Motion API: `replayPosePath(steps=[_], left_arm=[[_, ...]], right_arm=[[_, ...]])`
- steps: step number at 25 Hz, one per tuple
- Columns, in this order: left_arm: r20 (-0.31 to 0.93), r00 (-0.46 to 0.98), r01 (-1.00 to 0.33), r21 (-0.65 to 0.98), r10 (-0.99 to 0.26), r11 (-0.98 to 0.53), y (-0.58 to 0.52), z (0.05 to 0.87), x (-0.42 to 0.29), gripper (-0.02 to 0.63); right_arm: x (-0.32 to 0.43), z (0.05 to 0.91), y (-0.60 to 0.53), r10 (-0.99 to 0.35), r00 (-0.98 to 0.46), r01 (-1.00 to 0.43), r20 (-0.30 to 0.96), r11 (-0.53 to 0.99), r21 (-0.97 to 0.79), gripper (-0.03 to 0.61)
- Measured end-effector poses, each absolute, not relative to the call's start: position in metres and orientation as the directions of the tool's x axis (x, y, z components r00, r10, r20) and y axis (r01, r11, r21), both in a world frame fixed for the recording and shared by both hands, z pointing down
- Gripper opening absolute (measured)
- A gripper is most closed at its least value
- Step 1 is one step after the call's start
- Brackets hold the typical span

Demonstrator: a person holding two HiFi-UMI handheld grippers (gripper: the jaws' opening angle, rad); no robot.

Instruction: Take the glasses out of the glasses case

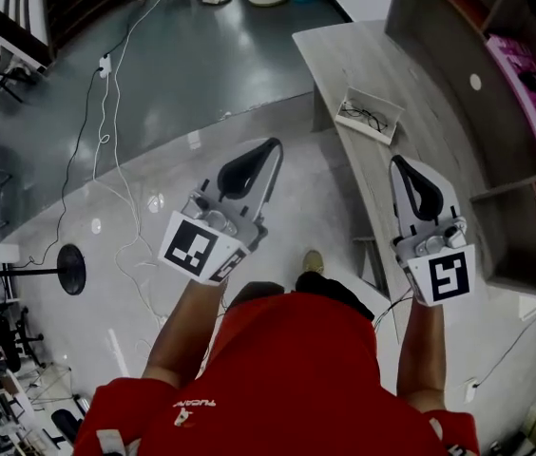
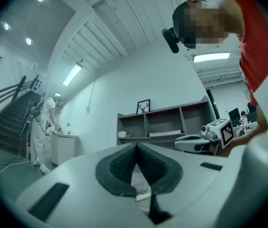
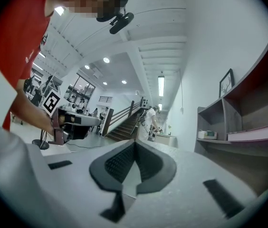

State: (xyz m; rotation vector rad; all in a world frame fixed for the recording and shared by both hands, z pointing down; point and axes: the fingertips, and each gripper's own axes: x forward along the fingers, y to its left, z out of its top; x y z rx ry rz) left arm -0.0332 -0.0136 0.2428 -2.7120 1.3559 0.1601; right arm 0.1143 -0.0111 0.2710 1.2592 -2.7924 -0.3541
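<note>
A white glasses case (image 1: 370, 117) lies open on the grey wooden table (image 1: 430, 150), with dark-framed glasses (image 1: 363, 116) inside it. Both grippers are held in the air short of the case. The left gripper (image 1: 274, 146) hangs over the floor to the left of the table, its jaws shut with nothing between them (image 2: 135, 146). The right gripper (image 1: 396, 162) hovers at the table's near edge, below the case in the head view, and is also shut and empty (image 3: 134, 144). Neither gripper view shows the case.
Wall shelves (image 1: 525, 112) with a pink book (image 1: 534, 79) stand behind the table. Cables (image 1: 106, 160) and a black round stand base (image 1: 70, 269) lie on the floor at left. A person in white (image 2: 41, 127) stands far off by the stairs.
</note>
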Motion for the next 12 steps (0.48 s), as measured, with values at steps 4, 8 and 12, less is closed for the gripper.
replayPosePath(steps=[4,8,12], left_arm=[[-0.134,0.609,-0.792,-0.045,-0.782,-0.609,-0.044,0.245,-0.026,0.011],[-0.133,0.630,-0.775,-0.042,-0.765,-0.631,-0.072,0.249,-0.021,0.011],[-0.132,0.655,-0.753,-0.032,-0.744,-0.658,-0.101,0.255,-0.022,0.009]], right_arm=[[0.117,0.278,-0.043,-0.749,-0.662,-0.729,-0.009,0.642,0.237,0.005],[0.119,0.283,-0.071,-0.764,-0.646,-0.739,0.011,0.629,0.241,0.005],[0.114,0.290,-0.096,-0.780,-0.624,-0.749,0.043,0.613,0.252,0.005]])
